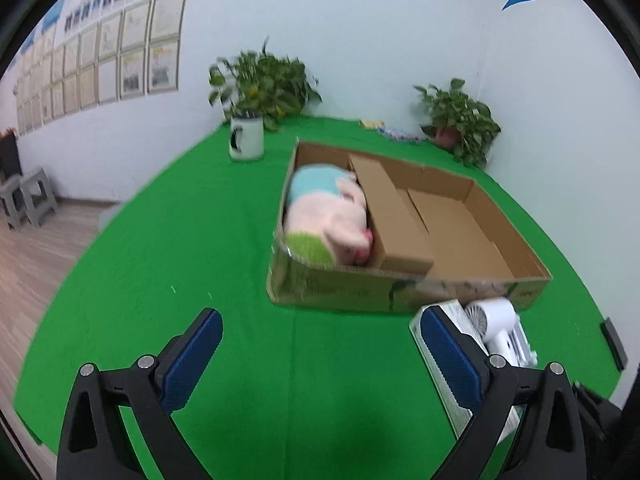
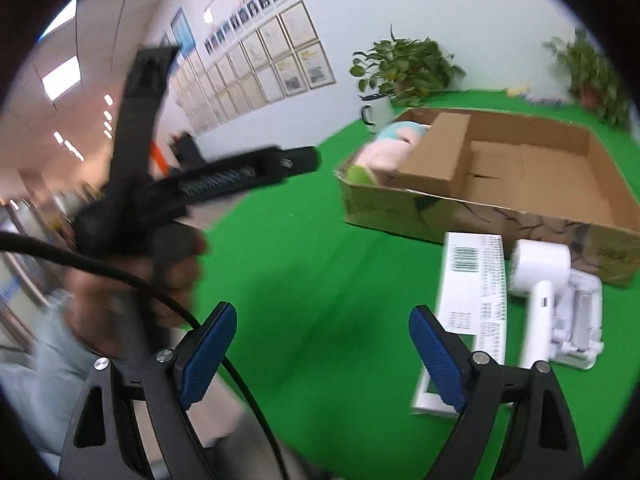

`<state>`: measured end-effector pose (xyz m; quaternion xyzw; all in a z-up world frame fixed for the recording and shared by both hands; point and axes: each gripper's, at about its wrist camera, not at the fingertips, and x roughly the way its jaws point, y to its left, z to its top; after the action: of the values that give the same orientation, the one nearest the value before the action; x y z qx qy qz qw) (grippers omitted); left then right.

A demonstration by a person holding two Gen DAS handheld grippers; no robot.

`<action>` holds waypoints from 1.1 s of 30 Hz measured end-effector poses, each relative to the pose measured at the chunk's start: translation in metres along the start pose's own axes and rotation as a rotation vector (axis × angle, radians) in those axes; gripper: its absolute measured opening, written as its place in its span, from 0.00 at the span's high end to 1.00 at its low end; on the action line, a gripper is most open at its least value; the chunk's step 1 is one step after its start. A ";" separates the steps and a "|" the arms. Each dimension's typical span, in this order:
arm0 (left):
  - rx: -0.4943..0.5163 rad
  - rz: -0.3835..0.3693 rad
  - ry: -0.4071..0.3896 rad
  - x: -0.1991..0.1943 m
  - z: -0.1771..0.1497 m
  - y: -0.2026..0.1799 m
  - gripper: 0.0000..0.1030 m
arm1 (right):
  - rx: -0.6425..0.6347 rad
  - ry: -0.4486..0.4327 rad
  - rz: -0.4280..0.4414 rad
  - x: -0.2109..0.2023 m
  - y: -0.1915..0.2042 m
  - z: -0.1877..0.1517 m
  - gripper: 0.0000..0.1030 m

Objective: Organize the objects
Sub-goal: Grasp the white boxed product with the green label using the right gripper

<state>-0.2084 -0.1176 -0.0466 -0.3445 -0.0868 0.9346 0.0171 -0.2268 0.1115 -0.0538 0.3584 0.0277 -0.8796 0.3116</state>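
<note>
An open cardboard box (image 1: pixel 516 248) (image 2: pixel 600 160) sits on the green table. Inside it at the left lies a pink, blue and green plush toy (image 1: pixel 328 216) (image 2: pixel 384 148) beside a cardboard divider (image 1: pixel 392 220). A white hair dryer (image 1: pixel 496 320) (image 2: pixel 540 272) lies in a white tray in front of the box, next to a flat white product box (image 2: pixel 472 284) (image 1: pixel 448 380). My left gripper (image 1: pixel 320 344) is open and empty above the table, left of the dryer. My right gripper (image 2: pixel 322 344) is open and empty, with the white box at its right finger.
A white mug (image 1: pixel 247 136) (image 2: pixel 378 110) and a leafy plant (image 1: pixel 264 84) stand at the back. Another potted plant (image 1: pixel 460 120) is at the back right corner. The left hand-held gripper's body (image 2: pixel 192 184) fills the left of the right wrist view. Grey stools (image 1: pixel 28 200) stand on the floor.
</note>
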 end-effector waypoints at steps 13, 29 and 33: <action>-0.051 -0.188 0.208 0.072 -0.045 -0.020 0.04 | -0.005 0.084 -0.332 0.032 -0.037 -0.032 0.15; -0.180 -0.506 0.437 0.089 -0.088 -0.045 0.10 | 0.114 0.151 -0.333 -0.014 -0.018 -0.078 0.40; -0.177 -0.567 0.477 0.092 -0.092 -0.066 0.10 | 0.149 0.168 -0.315 -0.009 -0.021 -0.075 0.40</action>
<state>-0.2203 -0.0307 -0.1631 -0.5149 -0.2526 0.7752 0.2650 -0.1877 0.1540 -0.1070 0.4437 0.0444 -0.8842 0.1393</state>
